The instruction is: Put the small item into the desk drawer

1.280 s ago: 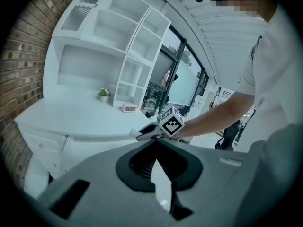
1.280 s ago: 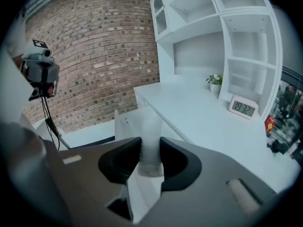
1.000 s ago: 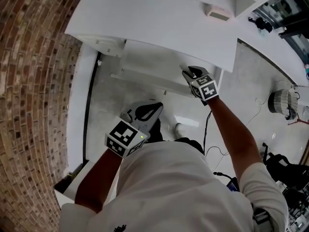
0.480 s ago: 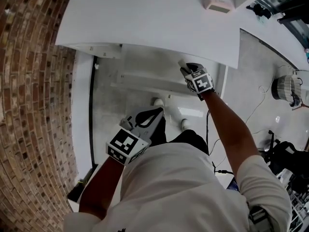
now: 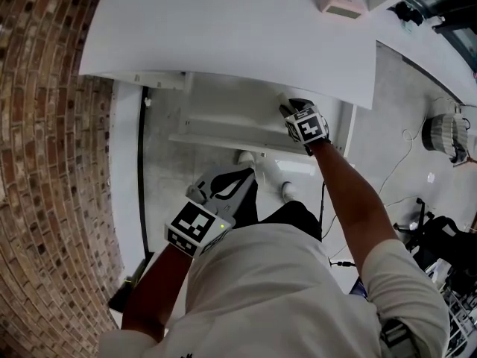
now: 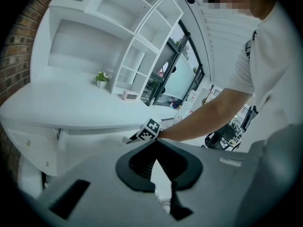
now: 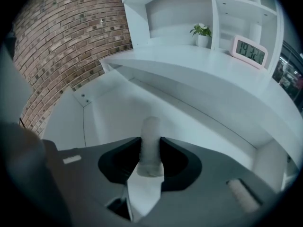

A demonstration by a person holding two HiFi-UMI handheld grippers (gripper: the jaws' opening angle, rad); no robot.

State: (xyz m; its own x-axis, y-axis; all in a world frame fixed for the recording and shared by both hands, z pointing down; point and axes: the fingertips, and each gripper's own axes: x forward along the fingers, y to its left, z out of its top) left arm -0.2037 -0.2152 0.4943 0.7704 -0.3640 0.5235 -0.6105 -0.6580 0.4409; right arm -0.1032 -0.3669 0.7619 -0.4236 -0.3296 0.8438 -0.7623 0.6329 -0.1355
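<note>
The left tool (image 5: 240, 176) is held low, close to the person's body, with its jaws brought together at the tips and nothing between them. The desk drawer (image 5: 216, 118) is seen pulled out beneath the white surface (image 5: 223, 36). At its right end the right tool (image 5: 292, 104) is held, jaws partly apart and clamped on the small pale cylindrical item (image 7: 151, 136).

Red-brown brick wall (image 5: 45, 162) beside a white desk (image 5: 223, 36) with white shelving (image 6: 118, 18), pale glossy floor (image 5: 402, 125), large windows (image 6: 175, 74) beyond.
</note>
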